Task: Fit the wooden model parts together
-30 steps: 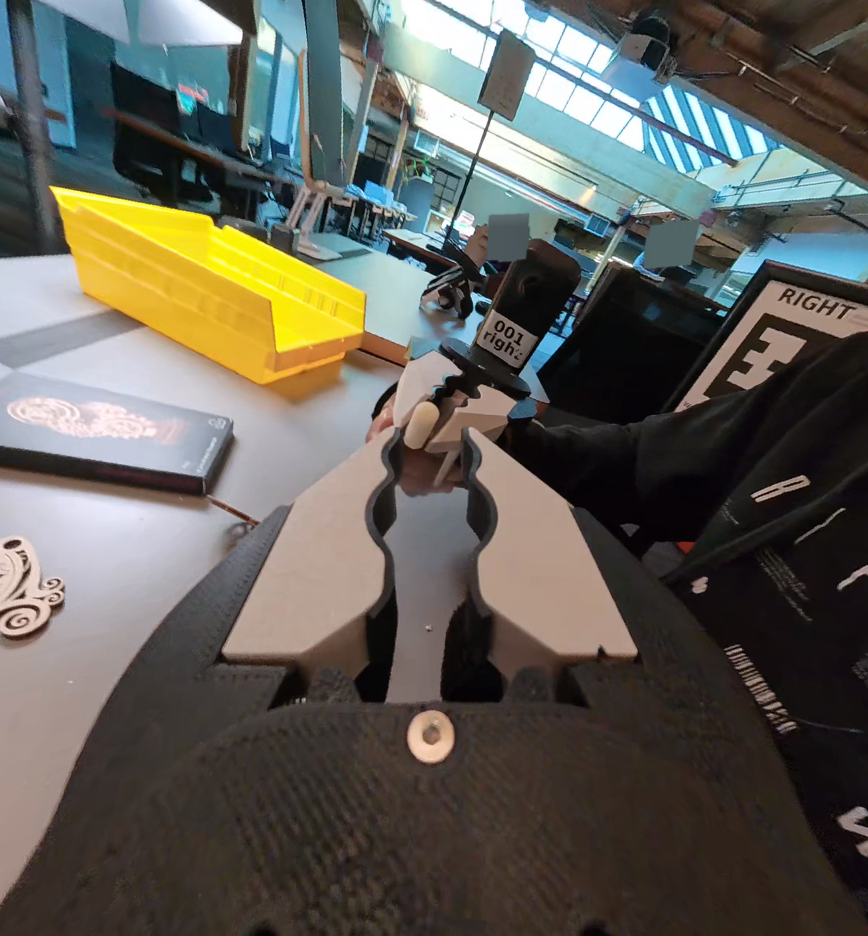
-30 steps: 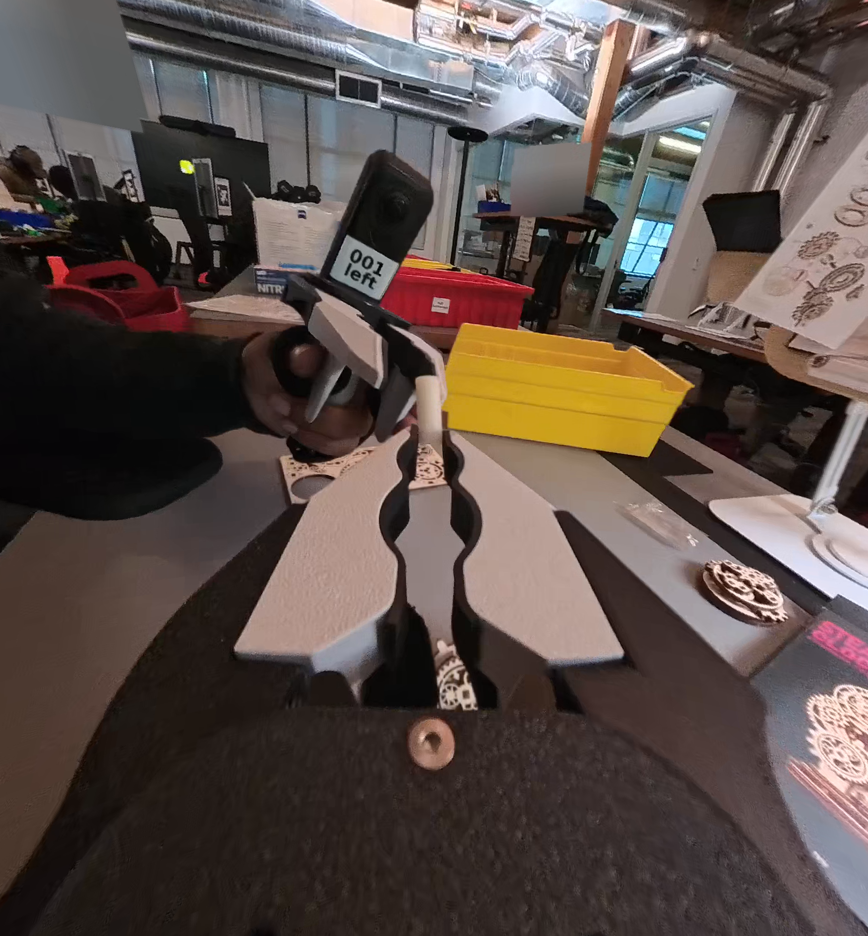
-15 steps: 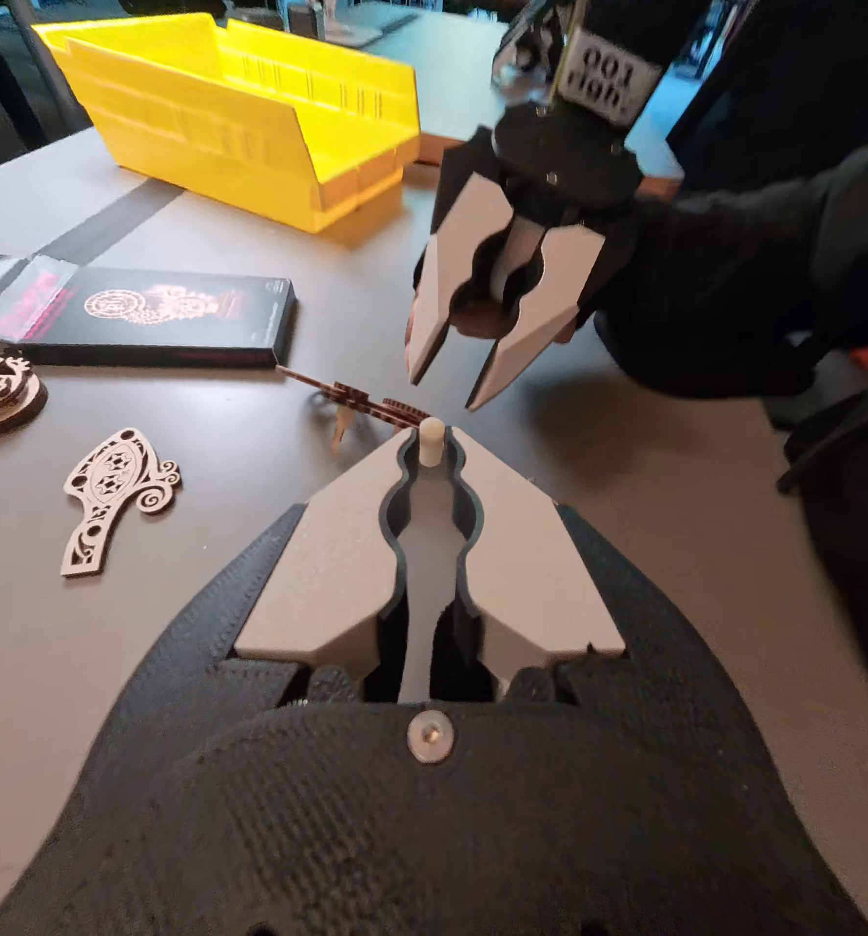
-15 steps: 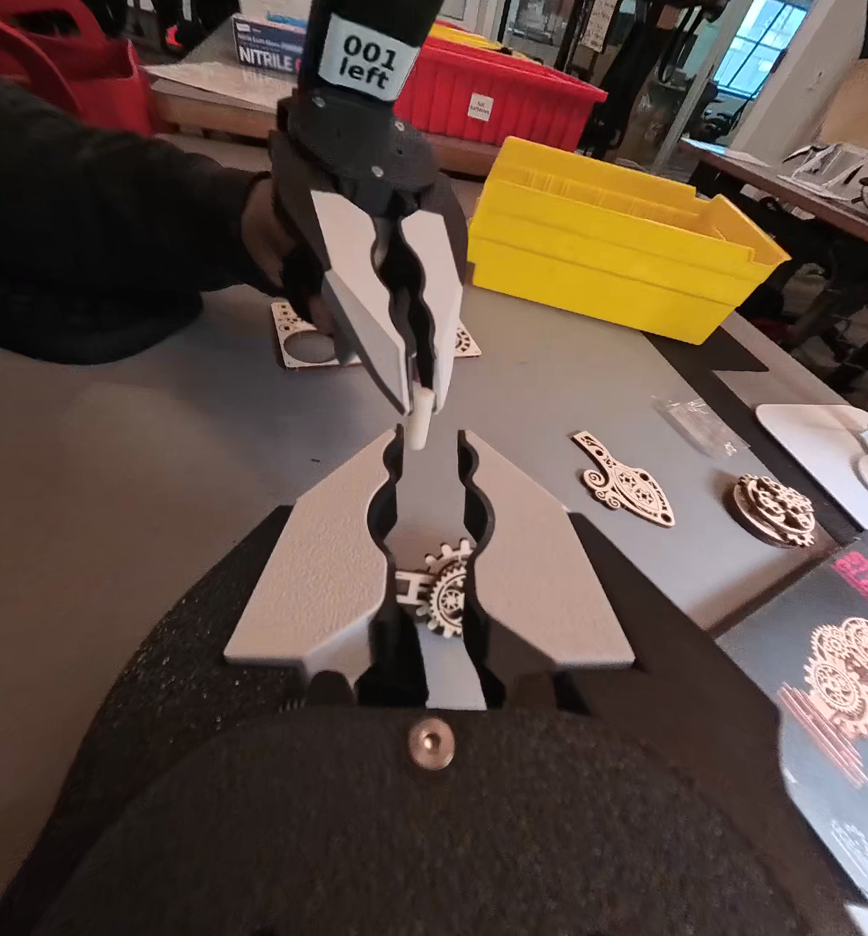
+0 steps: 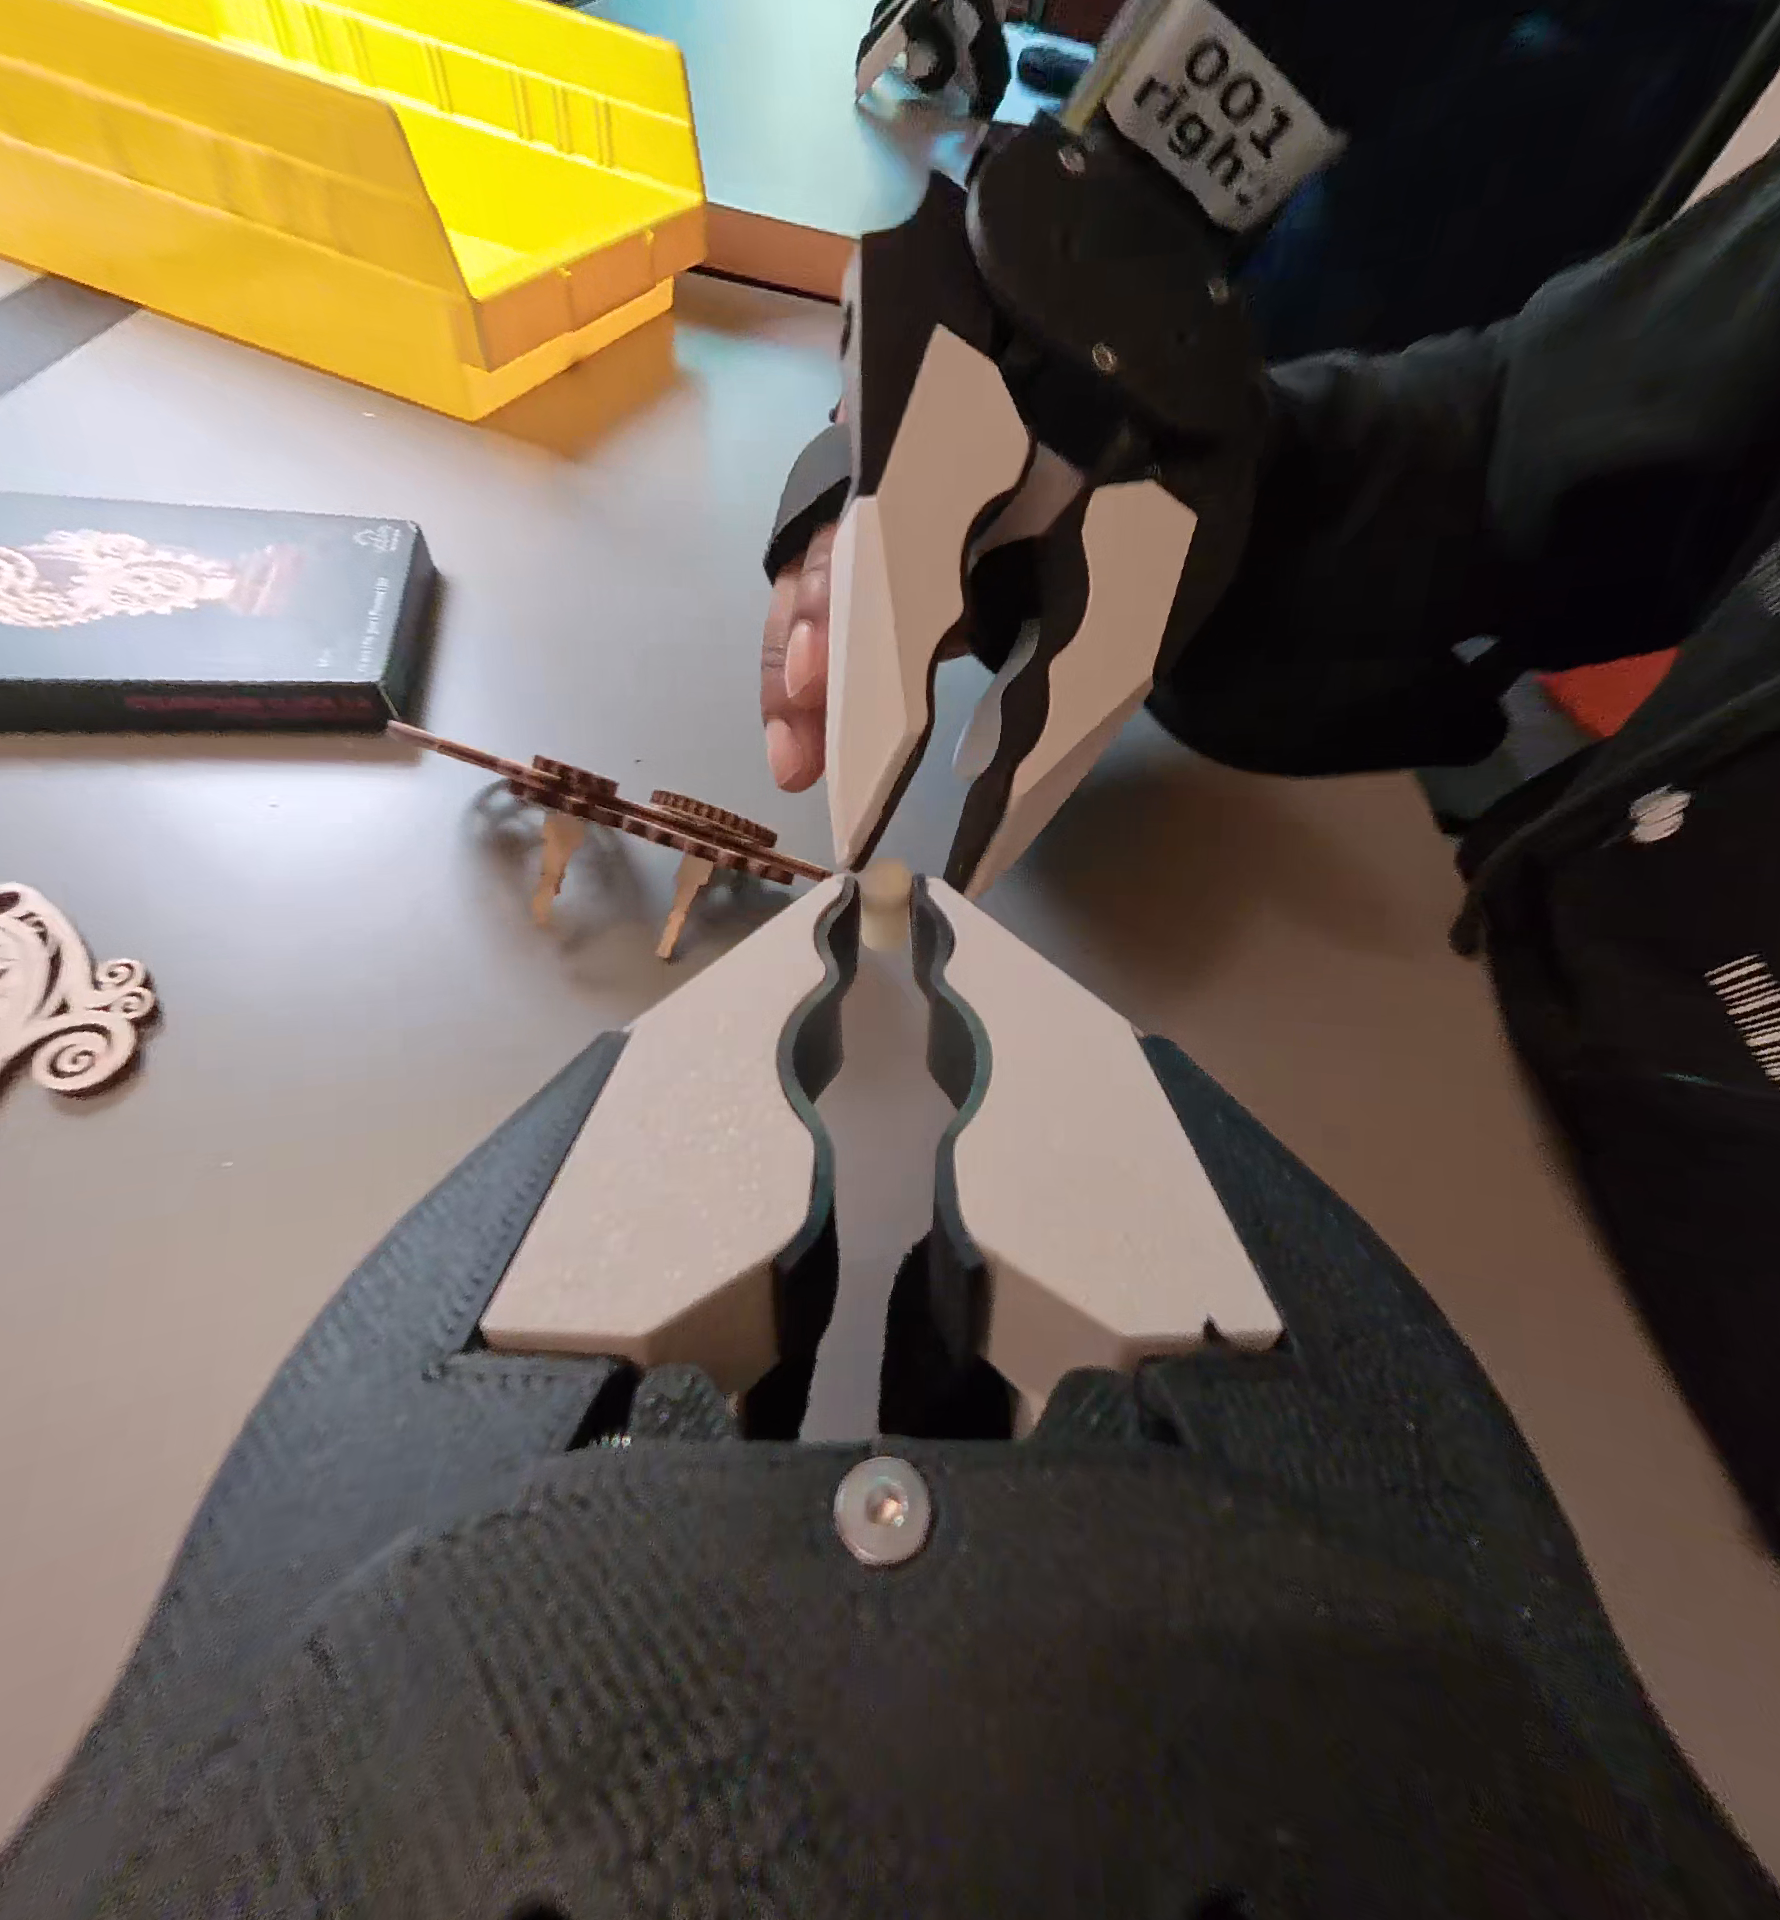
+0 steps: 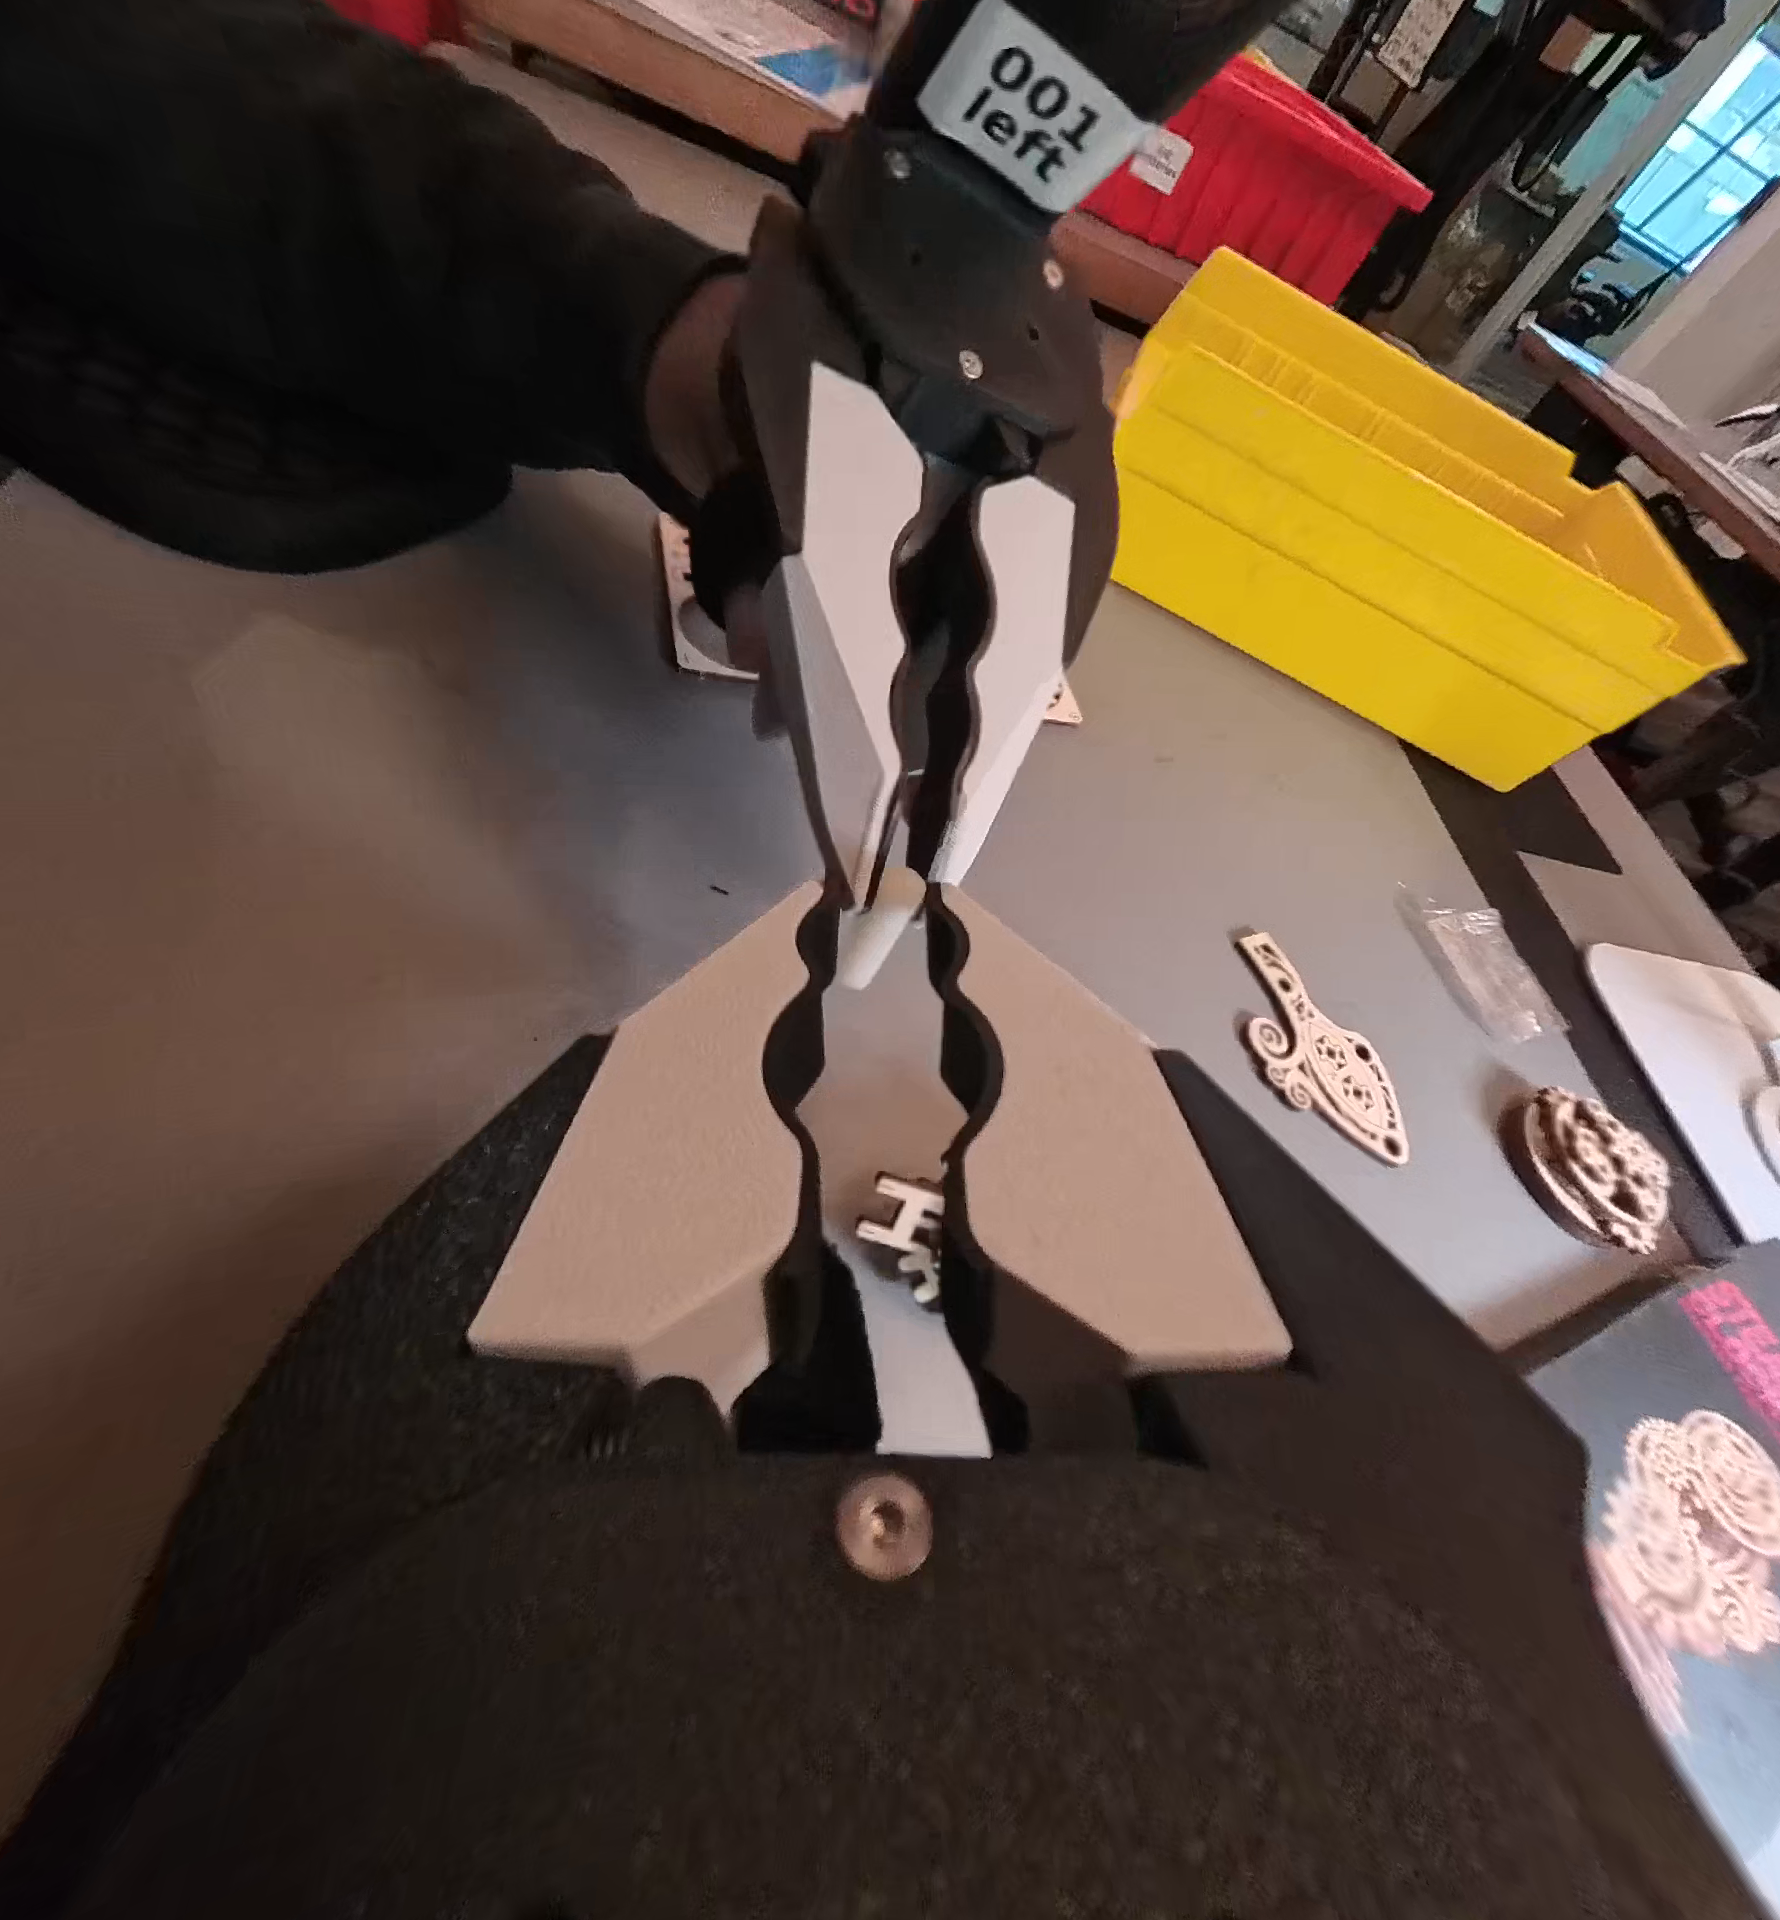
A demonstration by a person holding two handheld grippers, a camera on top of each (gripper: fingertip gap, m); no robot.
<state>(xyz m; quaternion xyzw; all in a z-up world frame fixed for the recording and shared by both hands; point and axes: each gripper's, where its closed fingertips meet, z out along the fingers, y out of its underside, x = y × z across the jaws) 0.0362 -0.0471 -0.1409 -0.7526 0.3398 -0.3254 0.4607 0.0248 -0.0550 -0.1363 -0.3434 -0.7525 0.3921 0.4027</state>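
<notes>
**A:** Pale wood peg (image 5: 884,914) is pinched at the very tips of the left gripper (image 5: 884,896), jaws clenched on its lower end. The top sticks out at 12.

**B:** Right gripper (image 5: 907,873)?

**A:** Released. It comes down from 12 in the left view, tips spread either side of the peg's free end. I can't tell whether a pad touches it. The right view shows the same: peg (image 6: 870,940) sits tilted between its own fingertips, with the left gripper (image 6: 896,883) hanging in from 12.

**B:** So it's a handover, or a re-grip?

**A:** That's my read. To do it well, centre the peg in the right jaws first and square it to the pads, since it sits skewed now. Close the right fully before the left lets go. The overlap is short, so take as much of the shaft as the left's tips allow.

**B:** Risk?

**A:** The peg is round and the hold is on the tips. An off-centre squeeze could roll or pop it out.

**B:** Where does it go?

**A:** Probably the gear frame (image 5: 637,805), standing on small legs on the table (image 5: 294,1195) at 10, just beside the tips. In the right view it shows low in the finger gap (image 6: 907,1236), at 6 from the peg. Keep both tips clear of it while swapping.

**B:** Anything else near?

**A:** Left view: ornament (image 5: 3,1018) at 9, box (image 5: 138,613) at 10 and bin (image 5: 346,177) at 11, all well apart.
</notes>
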